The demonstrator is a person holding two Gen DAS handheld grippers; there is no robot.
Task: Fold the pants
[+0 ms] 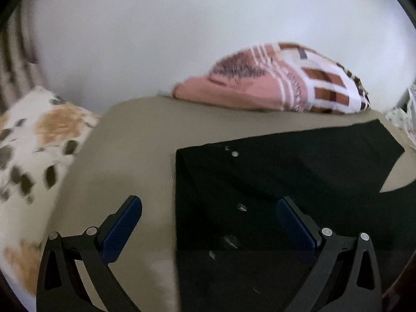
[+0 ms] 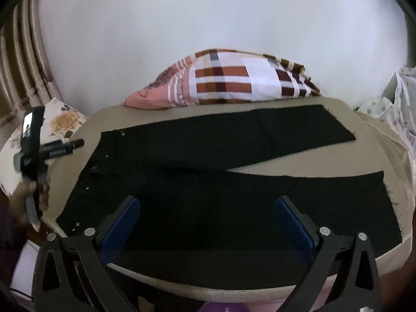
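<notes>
Over the near edge of the beige cushion (image 2: 369,140), the right gripper (image 2: 208,223) hangs level, pointing straight across toward the wall, both blue-padded fingers (image 2: 293,223) spread wide with nothing between them. Black cloth fills the gap below it, though whether the pads touch the fabric I can't tell. Off to its left, the left gripper (image 1: 208,223) is held the same way, jaws wide apart and empty, one finger (image 1: 122,226) over bare cushion (image 1: 135,135), the other over the waistband end of the garment.

Those black pants (image 2: 208,187) lie flat and spread across the cushion, waist toward the left edge, small metal rivets (image 1: 234,153) glinting there, both legs running out to the right edge and splitting apart in a narrow V that shows beige between them. The far leg's frayed hem (image 2: 345,127) sits near the far right corner.

Beyond the far edge, a pink and plaid pillow (image 2: 228,83) rests against the white wall (image 2: 208,20). A floral pillow (image 1: 33,143) sits off the left edge. From the right wrist view, the other handheld rig (image 2: 33,150) shows at the left edge, blurred.
</notes>
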